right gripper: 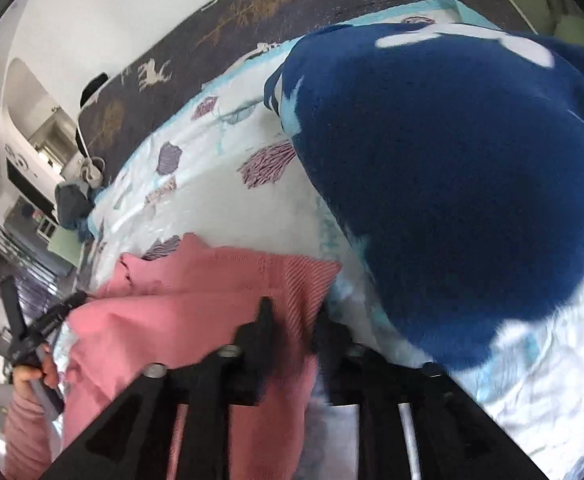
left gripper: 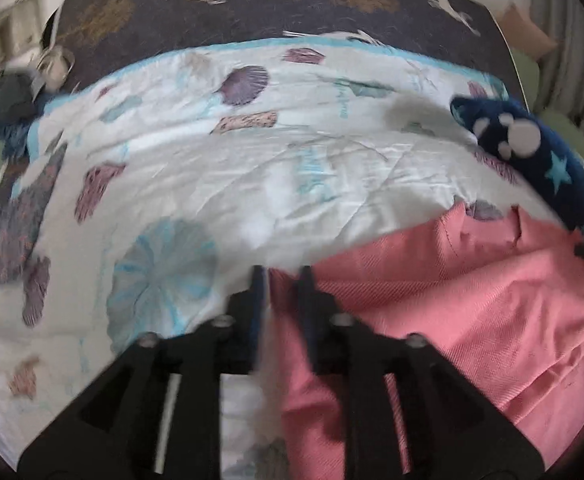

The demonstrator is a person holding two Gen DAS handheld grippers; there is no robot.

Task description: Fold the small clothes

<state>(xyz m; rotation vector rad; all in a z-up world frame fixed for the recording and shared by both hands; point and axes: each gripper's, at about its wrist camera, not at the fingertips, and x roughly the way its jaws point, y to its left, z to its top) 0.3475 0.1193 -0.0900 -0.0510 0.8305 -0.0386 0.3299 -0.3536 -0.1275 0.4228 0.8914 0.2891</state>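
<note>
One pink garment (left gripper: 443,304) lies flat on the white shell-print quilt (left gripper: 220,168), near its front edge. Two black grippers work at it, one at each end. The left gripper (left gripper: 282,276) sits over the pink cloth's left edge, its two fingers a narrow gap apart with a strip of pink showing between them; the blur makes it impossible to tell whether the pads are pressing. The right gripper (right gripper: 292,316) is at the garment's right edge, a ribbed pink band running between its two fingers, and again I cannot tell if it grips. One dark blue fleece piece (right gripper: 451,208) with white and pale-blue shapes lies just beside the pink one. Beyond the quilt lies one dark blanket (left gripper: 252,12) printed with deer and trees.
</note>
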